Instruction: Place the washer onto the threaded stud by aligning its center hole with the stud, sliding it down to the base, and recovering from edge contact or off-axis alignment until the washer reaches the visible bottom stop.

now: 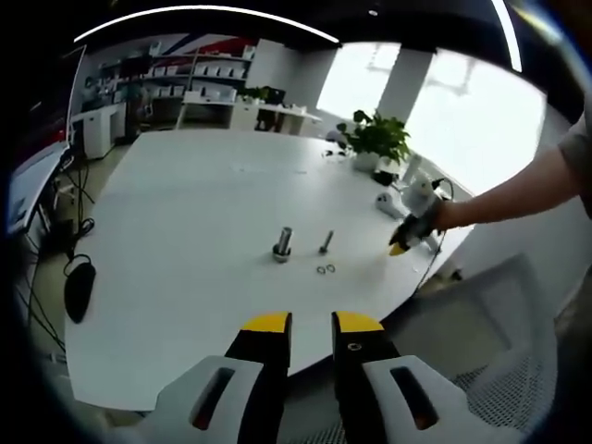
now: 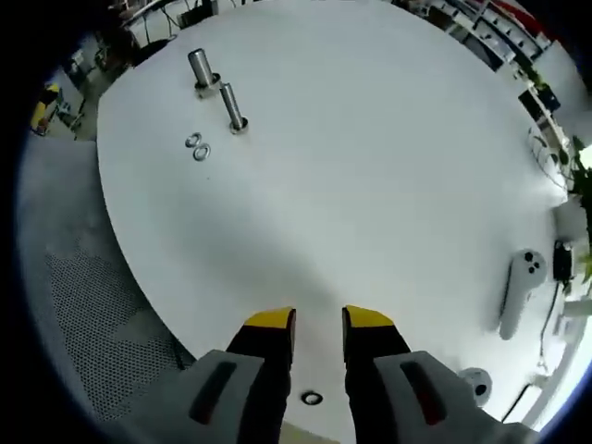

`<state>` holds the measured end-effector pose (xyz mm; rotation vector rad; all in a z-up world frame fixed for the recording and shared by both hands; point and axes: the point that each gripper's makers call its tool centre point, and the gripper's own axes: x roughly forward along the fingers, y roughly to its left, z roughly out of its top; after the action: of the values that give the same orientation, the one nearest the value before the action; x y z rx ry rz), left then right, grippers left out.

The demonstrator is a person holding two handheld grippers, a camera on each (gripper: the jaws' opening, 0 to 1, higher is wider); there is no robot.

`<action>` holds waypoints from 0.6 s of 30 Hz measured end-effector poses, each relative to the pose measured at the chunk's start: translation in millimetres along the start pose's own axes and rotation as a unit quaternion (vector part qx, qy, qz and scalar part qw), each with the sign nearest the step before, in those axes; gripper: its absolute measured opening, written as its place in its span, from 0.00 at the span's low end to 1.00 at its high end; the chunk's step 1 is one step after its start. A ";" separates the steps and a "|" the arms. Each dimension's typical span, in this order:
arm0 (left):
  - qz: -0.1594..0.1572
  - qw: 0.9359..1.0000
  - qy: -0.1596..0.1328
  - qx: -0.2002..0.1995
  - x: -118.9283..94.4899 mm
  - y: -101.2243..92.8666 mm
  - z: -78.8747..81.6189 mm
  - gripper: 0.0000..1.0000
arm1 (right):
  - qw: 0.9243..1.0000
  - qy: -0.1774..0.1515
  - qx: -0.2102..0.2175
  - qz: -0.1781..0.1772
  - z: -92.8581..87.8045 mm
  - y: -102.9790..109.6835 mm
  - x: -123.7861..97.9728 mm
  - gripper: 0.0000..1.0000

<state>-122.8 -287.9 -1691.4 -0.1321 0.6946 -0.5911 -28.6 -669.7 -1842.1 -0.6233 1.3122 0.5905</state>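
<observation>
Two upright threaded studs stand mid-table: a thicker stud (image 1: pixel 282 244) (image 2: pixel 202 69) on a wide base and a thinner stud (image 1: pixel 326 242) (image 2: pixel 232 107) beside it. Two small washers (image 1: pixel 325 269) (image 2: pixel 196 146) lie flat together on the white table (image 1: pixel 203 213) (image 2: pixel 370 166), close to the studs. A third washer (image 2: pixel 312 398) lies on the table low between my right gripper's jaws. My left gripper (image 1: pixel 312 324) is open and empty, over the near table edge. My right gripper (image 2: pixel 319 319) (image 1: pixel 400 246) is open and empty, held by a hand at the table's right edge.
A white controller (image 2: pixel 518 291) and a small round white device (image 2: pixel 474 379) lie near the right gripper. A potted plant (image 1: pixel 375 139) stands at the far edge. A black mouse (image 1: pixel 79 287) sits left. A grey mesh chair (image 1: pixel 499 342) (image 2: pixel 102 305) stands beside the table.
</observation>
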 end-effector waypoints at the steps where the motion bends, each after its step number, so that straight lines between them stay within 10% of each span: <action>1: 0.001 1.000 -0.002 -0.002 -0.1 0.6 0.5 0.15 | 1.000 0.002 0.005 0.003 -9.6 1.8 0.1 0.22; 18: 0.009 1.000 0.003 -0.006 -0.4 4.2 -1.6 0.15 | 0.998 0.033 0.053 0.018 -65.4 6.7 0.6 0.25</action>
<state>-122.1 -284.1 -1693.7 -0.1352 0.7037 -0.5700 -78.2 -711.6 -1852.7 -0.5373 1.4087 0.5292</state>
